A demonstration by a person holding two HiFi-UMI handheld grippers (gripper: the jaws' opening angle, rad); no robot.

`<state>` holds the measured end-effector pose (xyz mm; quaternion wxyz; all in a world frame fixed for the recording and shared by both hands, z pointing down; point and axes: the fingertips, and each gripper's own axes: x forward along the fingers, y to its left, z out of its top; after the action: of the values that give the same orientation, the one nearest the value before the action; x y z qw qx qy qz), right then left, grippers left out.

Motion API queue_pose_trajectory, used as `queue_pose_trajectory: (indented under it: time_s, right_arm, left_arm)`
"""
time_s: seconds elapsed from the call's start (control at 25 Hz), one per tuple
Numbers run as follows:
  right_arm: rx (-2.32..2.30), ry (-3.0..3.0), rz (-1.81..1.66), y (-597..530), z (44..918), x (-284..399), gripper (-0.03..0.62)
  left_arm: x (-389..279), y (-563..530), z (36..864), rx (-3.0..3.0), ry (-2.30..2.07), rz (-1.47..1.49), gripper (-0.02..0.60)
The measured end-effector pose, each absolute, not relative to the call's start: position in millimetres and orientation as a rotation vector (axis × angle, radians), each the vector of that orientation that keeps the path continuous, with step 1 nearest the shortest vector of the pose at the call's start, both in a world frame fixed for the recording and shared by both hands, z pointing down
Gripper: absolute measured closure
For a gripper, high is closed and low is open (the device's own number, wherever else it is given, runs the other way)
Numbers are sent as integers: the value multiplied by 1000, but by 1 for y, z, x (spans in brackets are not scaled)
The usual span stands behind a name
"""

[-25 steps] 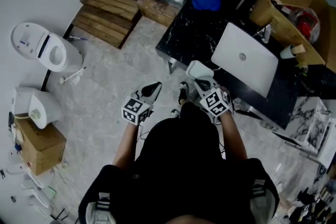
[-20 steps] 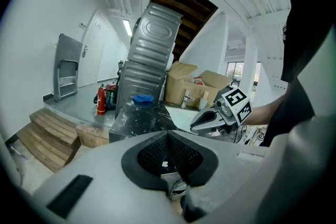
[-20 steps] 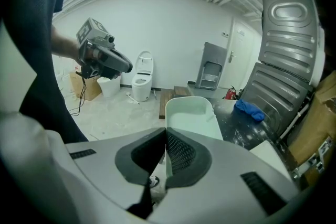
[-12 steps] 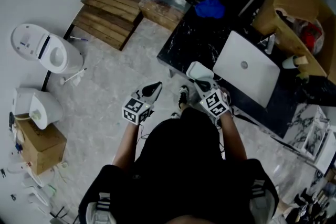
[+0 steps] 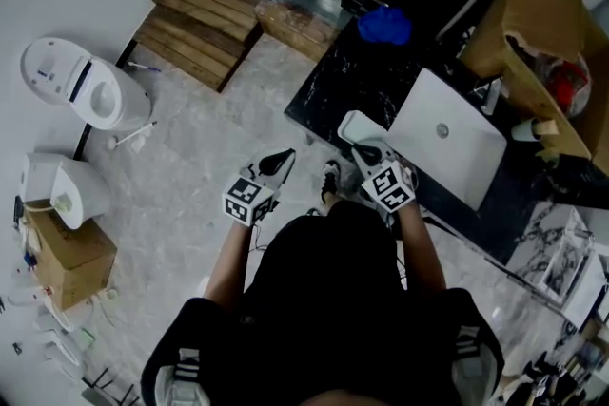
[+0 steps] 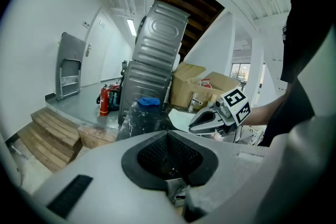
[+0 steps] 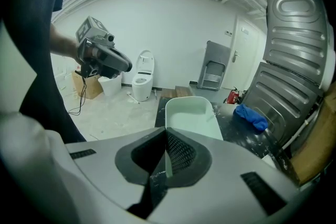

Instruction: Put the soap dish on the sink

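Frame layout, head view: black marble table (image 5: 343,81) fills centre to right of frame, with a shut white laptop (image 5: 447,136) on it at centre right. White toilet (image 5: 84,90) at upper left on the pale floor. A second white fixture (image 5: 59,190) stands at left edge beside a cardboard box (image 5: 67,257); cannot tell whether it is the sink.

Soap dish (image 5: 357,125): white, shallow, rounded rectangle. Held in the air over the near edge of the table, just left of the laptop, not resting on anything visible.

Right gripper (image 5: 369,150): jaws pinched on the near rim of the dish; in the right gripper view the rim runs down between the pads and the dish (image 7: 190,113) sticks out ahead, roughly level.

Left gripper (image 5: 279,161): lower centre-left, over the floor, apart from the dish. Jaws pressed together with nothing between them.

Progress (judgement): pick-up done, dish secured. Left to do: carry to the sink, set it down, release. Placement not yet begun
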<state>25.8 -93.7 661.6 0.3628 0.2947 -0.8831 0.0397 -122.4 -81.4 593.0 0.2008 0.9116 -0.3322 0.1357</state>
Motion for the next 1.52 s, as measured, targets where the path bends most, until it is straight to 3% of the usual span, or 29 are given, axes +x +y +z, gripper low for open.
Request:
queue_pose_trajectory:
  time_s: [1.52]
  right_arm:
    - [559,-2311,172,-206,699,29,597]
  left_arm:
    - [-110,-177,589,2462,-1094,454,581]
